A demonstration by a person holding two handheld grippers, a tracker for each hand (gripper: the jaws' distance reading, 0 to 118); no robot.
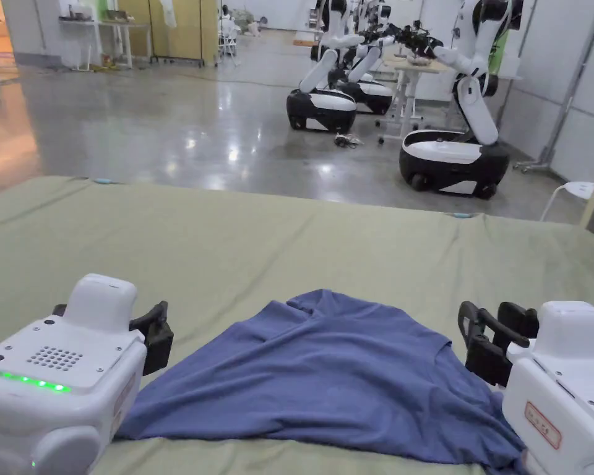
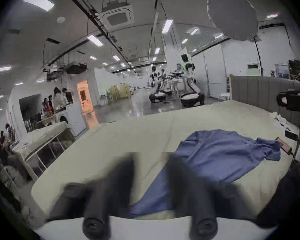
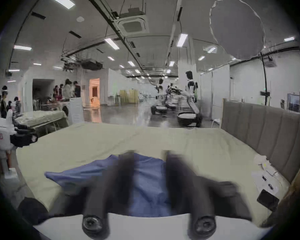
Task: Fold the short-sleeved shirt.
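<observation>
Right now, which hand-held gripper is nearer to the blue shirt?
Right. The right hand-held gripper is at the blue shirt's right edge, over the cloth. The left hand-held gripper stands beside the left edge, apart from it. Both open.

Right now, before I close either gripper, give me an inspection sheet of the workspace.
Surface: bed with green sheet, lightly creased.
Job's things: blue shirt lying rumpled, not yet folded.
Clutter: papers and a dark device by the headboard.
Grippers: left gripper open, beside the shirt's left edge; right gripper open, at its right edge.
Cables: a tangle on the floor.
Surroundings: wheeled robots, a stool, people far off.
</observation>
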